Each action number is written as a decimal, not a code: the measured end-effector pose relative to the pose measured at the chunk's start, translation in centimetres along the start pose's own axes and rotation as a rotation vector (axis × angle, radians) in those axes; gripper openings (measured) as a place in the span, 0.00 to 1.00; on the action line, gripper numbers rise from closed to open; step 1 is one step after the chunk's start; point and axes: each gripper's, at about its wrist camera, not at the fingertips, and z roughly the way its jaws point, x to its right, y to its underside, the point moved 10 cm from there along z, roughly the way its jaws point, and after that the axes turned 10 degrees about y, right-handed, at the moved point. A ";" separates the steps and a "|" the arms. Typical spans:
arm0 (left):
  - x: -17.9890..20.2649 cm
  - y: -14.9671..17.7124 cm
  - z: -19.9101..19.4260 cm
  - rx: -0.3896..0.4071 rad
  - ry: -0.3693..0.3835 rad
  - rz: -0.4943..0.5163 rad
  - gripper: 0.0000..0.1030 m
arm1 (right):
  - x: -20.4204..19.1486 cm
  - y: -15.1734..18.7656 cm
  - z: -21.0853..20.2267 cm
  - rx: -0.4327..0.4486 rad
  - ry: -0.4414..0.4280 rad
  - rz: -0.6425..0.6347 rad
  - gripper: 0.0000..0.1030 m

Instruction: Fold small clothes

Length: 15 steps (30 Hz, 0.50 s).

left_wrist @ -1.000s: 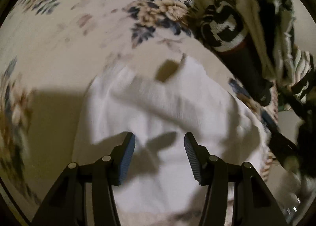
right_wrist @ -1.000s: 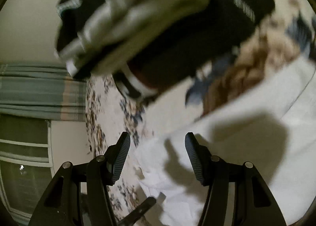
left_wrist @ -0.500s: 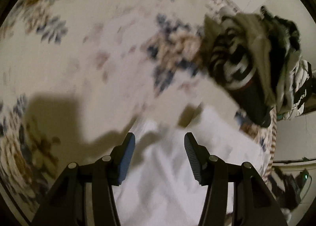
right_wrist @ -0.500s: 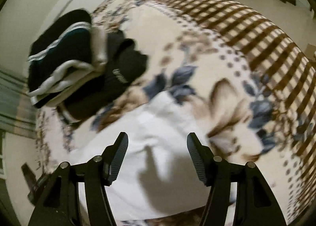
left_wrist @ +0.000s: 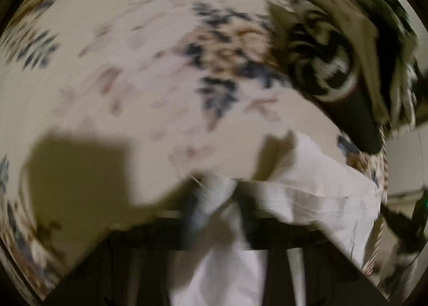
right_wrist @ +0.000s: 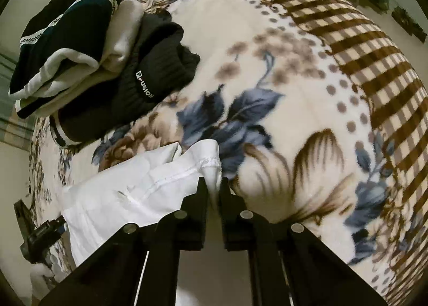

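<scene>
A white garment (right_wrist: 125, 193) lies on the floral blanket (right_wrist: 267, 46). My right gripper (right_wrist: 213, 185) is shut on its hemmed corner and holds it just above the blanket. In the blurred left wrist view my left gripper (left_wrist: 218, 199) is shut on another edge of the white garment (left_wrist: 321, 193), which spreads to the right. The left gripper also shows at the lower left of the right wrist view (right_wrist: 42, 233).
A stack of folded clothes, black, white and teal (right_wrist: 88, 49), sits on the blanket at the upper left of the right wrist view and in the left wrist view (left_wrist: 347, 65) at upper right. The blanket's brown checked border (right_wrist: 374, 65) runs along the right.
Both grippers have gone from open to shut on the white garment's edges. The garment has been pulled up off the blanket and bunched toward the grippers.
</scene>
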 end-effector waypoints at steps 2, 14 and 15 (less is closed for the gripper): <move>0.7 -0.4 0.0 0.012 -0.005 0.043 0.06 | -0.1 -0.1 -0.3 0.001 0.020 -0.018 0.09; 4.0 -6.2 -6.9 0.248 0.012 0.105 0.03 | 0.7 -3.1 -3.7 0.162 0.004 0.043 0.03; 4.0 -6.8 -6.8 0.248 0.011 0.103 0.03 | 1.0 -3.5 -4.4 0.181 0.010 0.056 0.03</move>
